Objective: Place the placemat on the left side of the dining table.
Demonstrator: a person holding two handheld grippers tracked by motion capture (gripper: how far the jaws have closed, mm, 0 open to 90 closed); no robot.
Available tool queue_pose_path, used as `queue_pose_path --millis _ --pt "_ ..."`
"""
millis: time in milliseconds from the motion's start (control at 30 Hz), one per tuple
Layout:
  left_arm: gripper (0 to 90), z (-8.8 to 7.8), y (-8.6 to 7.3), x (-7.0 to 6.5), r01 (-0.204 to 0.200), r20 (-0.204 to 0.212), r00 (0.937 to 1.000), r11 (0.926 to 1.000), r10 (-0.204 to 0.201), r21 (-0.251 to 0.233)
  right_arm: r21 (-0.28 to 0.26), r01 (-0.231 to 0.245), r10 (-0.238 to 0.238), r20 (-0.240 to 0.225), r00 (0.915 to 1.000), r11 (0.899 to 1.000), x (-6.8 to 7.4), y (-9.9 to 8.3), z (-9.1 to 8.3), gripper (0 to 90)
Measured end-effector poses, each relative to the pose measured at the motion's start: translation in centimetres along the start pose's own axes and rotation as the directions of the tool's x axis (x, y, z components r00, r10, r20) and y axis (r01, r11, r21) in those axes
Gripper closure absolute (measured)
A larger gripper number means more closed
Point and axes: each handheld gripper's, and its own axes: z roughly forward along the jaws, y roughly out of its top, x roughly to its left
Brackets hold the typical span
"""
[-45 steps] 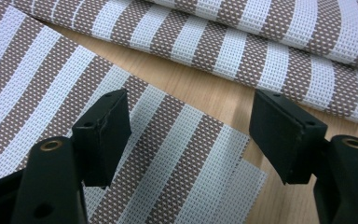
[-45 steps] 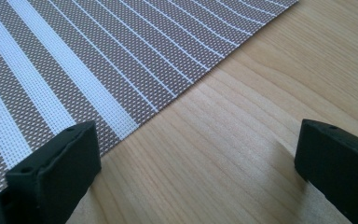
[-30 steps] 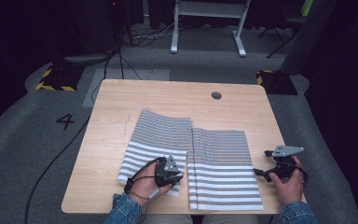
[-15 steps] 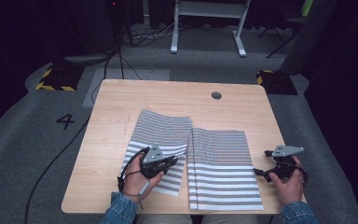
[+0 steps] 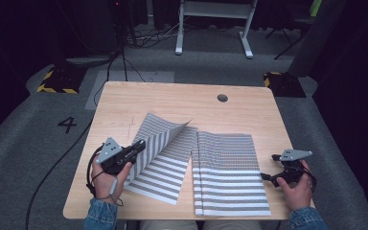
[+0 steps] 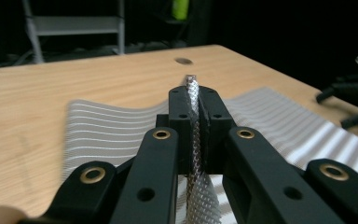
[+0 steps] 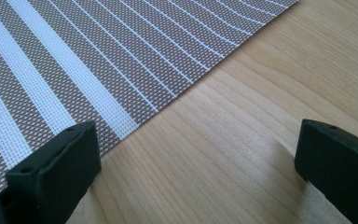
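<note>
Two mats: striped woven placemats on the bench (image 5: 124, 103), side by side, inner edges just overlapping.
Left mat (image 5: 165, 158): near-left edge lifted, far corner curling up.
Left gripper (image 5: 136, 147): jaws clamped on that mat's edge, mesh pinched between the pads.
Right gripper (image 5: 271, 177): jaws apart, resting on bare wood just beside the right mat (image 5: 230, 172).
Handling: light, floppy, holds a soft curve; mesh looks grippy.
Grip point: an edge or corner, pinched deep.

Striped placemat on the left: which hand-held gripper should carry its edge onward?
Left. The left hand-held gripper is shut on the striped placemat edge, lifted; the right hand-held gripper stands open beside the other placemat.
</note>
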Motion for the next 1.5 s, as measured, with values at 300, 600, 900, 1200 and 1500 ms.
queue_pose_path --millis 300,600,900,1200,1500 --pt "85.2 -3.8 -0.4 3.0 0.084 -0.141 0.9846 0.9865 -0.104 -0.141 0.0 0.0 0.0 0.0 1.0 1.0 0.0 0.0 0.0 0.4" --pt "83.8 -7.9 -1.6 5.2 0.077 -0.34 0.931 0.9827 -0.131 -0.168 0.0 -0.001 0.001 0.0 1.0 1.0 0.0 0.0 0.0 0.4" --pt "43.1 -11.1 -2.0 5.9 0.074 -0.586 0.7892 0.9761 -0.183 -0.204 0.0 0.0 0.0 0.0 1.0 1.0 0.0 0.0 0.0 0.4" --pt "33.1 -7.1 -0.8 3.4 0.087 -0.441 0.8936 0.9961 -0.083 -0.011 0.0 -0.001 0.001 0.0 1.0 1.0 0.0 0.0 0.0 0.4" --pt "31.4 0.4 -3.1 -0.7 0.088 -0.213 0.9769 0.9348 -0.013 0.344 0.0 -0.001 0.001 0.0 1.0 1.0 0.0 0.0 0.0 0.4"
